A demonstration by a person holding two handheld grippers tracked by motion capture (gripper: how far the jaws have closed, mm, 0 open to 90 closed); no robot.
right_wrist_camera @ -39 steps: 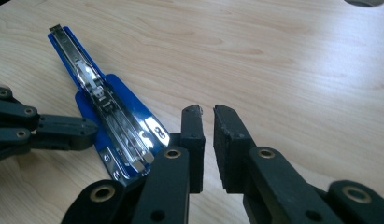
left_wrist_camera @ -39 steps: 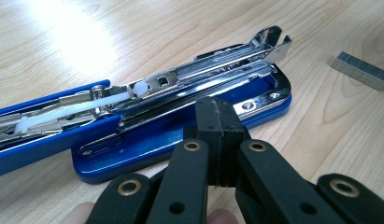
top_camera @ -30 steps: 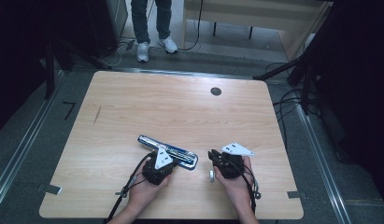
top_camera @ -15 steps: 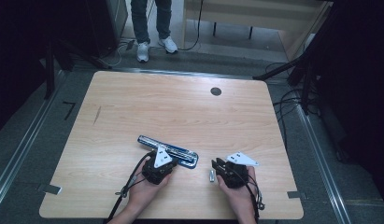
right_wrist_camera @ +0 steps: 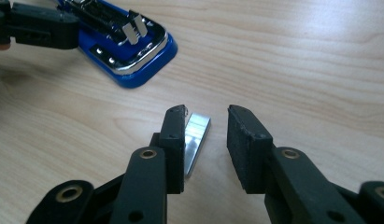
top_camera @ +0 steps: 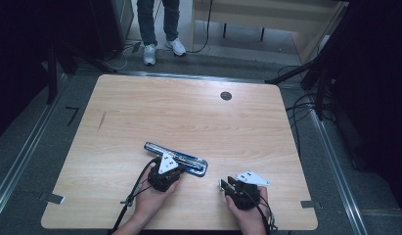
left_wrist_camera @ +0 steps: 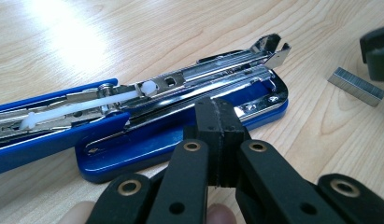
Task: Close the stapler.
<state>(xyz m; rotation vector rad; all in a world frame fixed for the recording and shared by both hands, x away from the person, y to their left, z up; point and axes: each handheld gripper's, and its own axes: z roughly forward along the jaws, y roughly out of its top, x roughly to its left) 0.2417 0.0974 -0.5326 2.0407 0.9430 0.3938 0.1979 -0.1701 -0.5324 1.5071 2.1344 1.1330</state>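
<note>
While the left gripper (left_wrist_camera: 217, 135) rests with its jaws pressed fully together, gripping nothing, its tips sit against the near edge of the blue stapler (left_wrist_camera: 180, 116), which lies opened flat on the wooden table (top_camera: 189, 112), metal magazine exposed. In the high view the stapler (top_camera: 189, 159) lies at about 11 o'clock from the right gripper (top_camera: 228, 185). Right gripper (right_wrist_camera: 206, 140): jaws partly apart, just been opening; a strip of staples (right_wrist_camera: 195, 140) lies flat on the table between them, close against the left pad, the right pad clear of it. In the left gripper view, strip of staples (left_wrist_camera: 357, 86) at 2 o'clock, near the stapler's front end.
</note>
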